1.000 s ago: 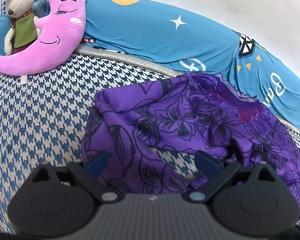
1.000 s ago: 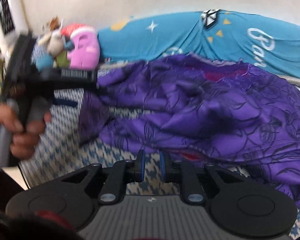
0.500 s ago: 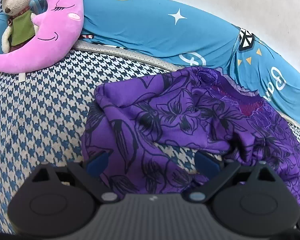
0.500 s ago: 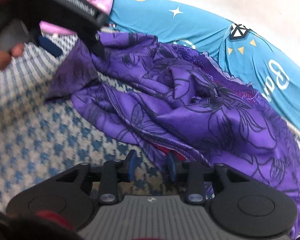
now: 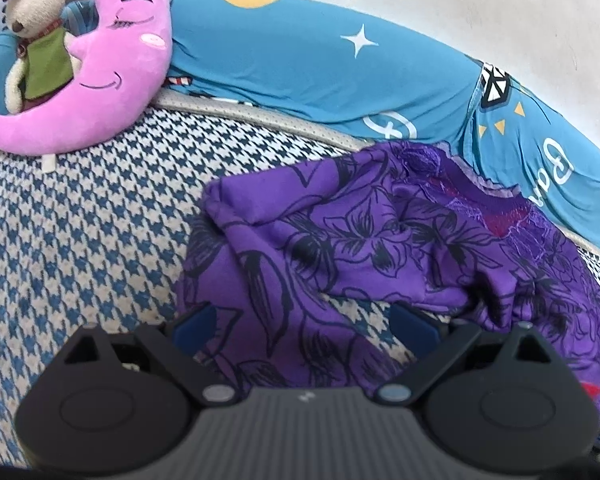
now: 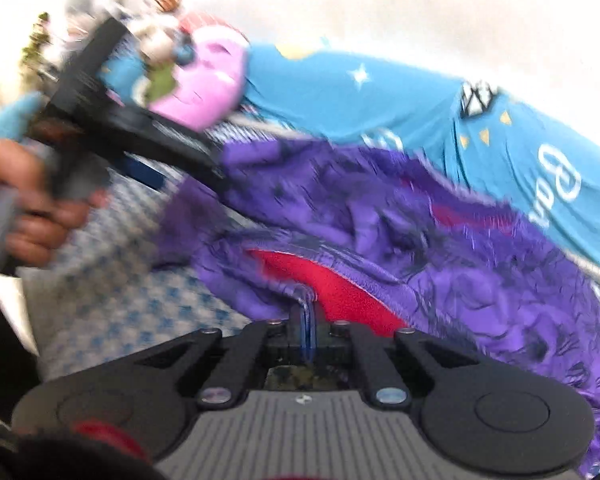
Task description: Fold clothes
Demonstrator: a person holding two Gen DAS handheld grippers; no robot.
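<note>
Your left hand-held gripper (image 5: 304,322) hangs spread over the purple garment (image 5: 380,240), which lies crumpled on the houndstooth bed (image 5: 80,220) toward three o'clock. Your right hand-held gripper (image 6: 307,320) is pressed together, pinching its hem at twelve o'clock.

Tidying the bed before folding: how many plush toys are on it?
2, both at the bed's far left corner: a pink moon plush lying by the blue pillow, and a small bear plush leaning against it. Others may be out of view.
</note>
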